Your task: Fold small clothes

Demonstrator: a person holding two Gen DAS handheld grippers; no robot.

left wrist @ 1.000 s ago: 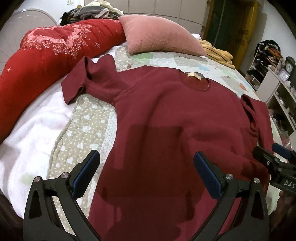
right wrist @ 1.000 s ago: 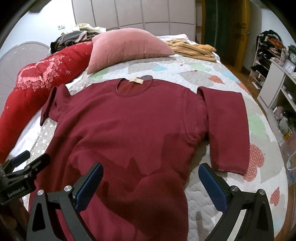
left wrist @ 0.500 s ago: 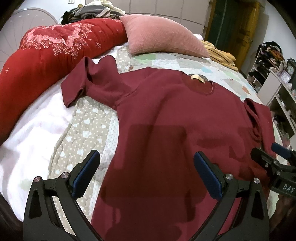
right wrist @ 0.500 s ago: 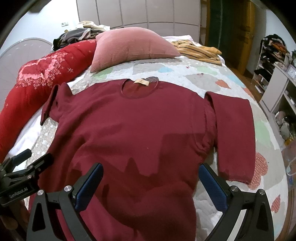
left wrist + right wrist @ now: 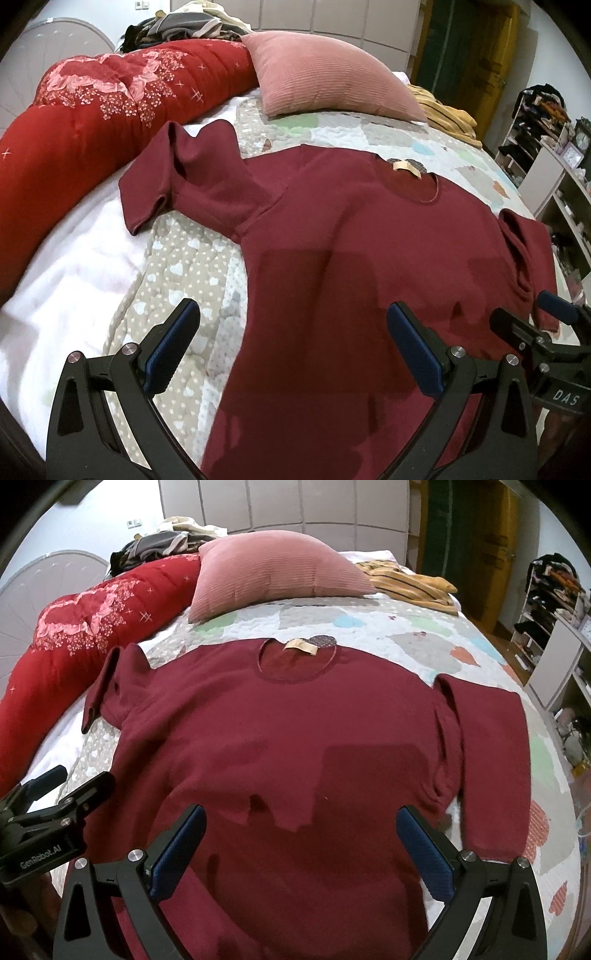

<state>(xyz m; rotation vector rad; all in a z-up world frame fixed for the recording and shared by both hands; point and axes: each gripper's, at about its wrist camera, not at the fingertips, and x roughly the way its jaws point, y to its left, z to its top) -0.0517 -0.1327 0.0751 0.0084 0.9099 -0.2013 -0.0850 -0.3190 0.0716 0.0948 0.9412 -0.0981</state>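
Both wide open and holding nothing, left gripper (image 5: 291, 339) and right gripper (image 5: 301, 834) above red shirt (image 5: 288, 746), right sleeve (image 5: 491, 760) flat only in right view.

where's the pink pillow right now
The pink pillow sits at the far end of the bed, beyond the maroon shirt's collar, between the red quilt on its left and yellow striped clothing on its right.

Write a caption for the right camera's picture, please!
Open right gripper hovers over a maroon shirt spread flat on the quilted bed.
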